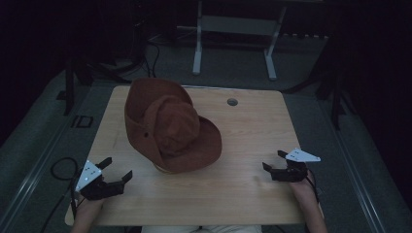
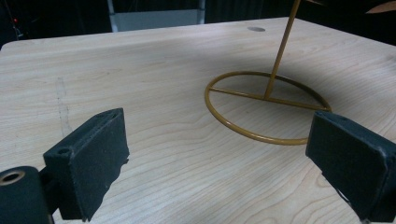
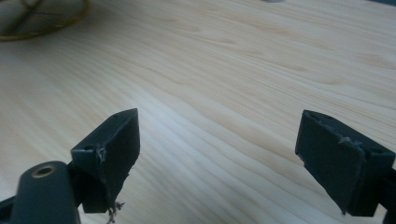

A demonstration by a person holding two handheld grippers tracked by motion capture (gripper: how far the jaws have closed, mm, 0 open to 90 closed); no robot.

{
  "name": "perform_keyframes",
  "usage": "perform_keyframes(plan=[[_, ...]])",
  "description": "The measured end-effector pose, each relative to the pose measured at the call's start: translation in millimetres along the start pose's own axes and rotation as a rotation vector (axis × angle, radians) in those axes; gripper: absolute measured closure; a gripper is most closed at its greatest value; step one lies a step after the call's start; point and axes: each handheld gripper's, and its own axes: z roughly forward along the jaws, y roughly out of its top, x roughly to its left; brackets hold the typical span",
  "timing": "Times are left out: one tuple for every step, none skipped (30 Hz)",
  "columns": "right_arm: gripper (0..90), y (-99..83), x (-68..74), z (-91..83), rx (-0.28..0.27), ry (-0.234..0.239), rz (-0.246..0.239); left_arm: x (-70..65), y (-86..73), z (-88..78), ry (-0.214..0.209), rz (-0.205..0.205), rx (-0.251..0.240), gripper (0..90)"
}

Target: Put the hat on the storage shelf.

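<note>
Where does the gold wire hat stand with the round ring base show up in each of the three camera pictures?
High view: the gold wire hat stand peeks out under the brown wide-brimmed hat, left of centre.
Left gripper view: ring base and rod, right of centre, on the pale wooden table.
Right gripper view: an arc of the ring at the top left corner.
Shared landmark: the table's round grey cable hole.

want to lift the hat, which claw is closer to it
Left. The left claw sits just off the near-left edge of the hat, its stand right ahead of the open jaws. The right claw is open too, well off to the hat's right.
</note>
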Motion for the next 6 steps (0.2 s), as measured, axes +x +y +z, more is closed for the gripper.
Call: perform_keyframes(plan=[[13.8,-0.9,-2.1,-1.3,-0.006,-0.001,0.008,0.0,-0.1,0.0,-0.003,-0.001,0.0,6.3],[13.8,-1.8,-4.6,-2.8,-0.015,-0.004,0.024,-0.1,-0.1,0.0,-0.002,-0.001,0.001,6.3],[13.8,-1.9,-5.6,-3.3,-0.018,-0.011,0.025,-0.2,-0.2,0.0,0.0,-0.001,0.001,6.3],[13.8,-1.9,-6.2,-3.7,-0.021,-0.011,0.029,-0.2,-0.3,-0.1,-0.003,-0.002,0.001,6.3],[13.8,-2.4,-6.6,-3.0,-0.02,-0.009,0.029,-0.3,-0.5,-0.1,-0.002,-0.002,0.003,6.3],[13.8,-2.5,-6.3,-2.5,-0.015,-0.011,0.022,-0.3,-0.7,-0.1,0.0,0.0,0.004,6.3]])
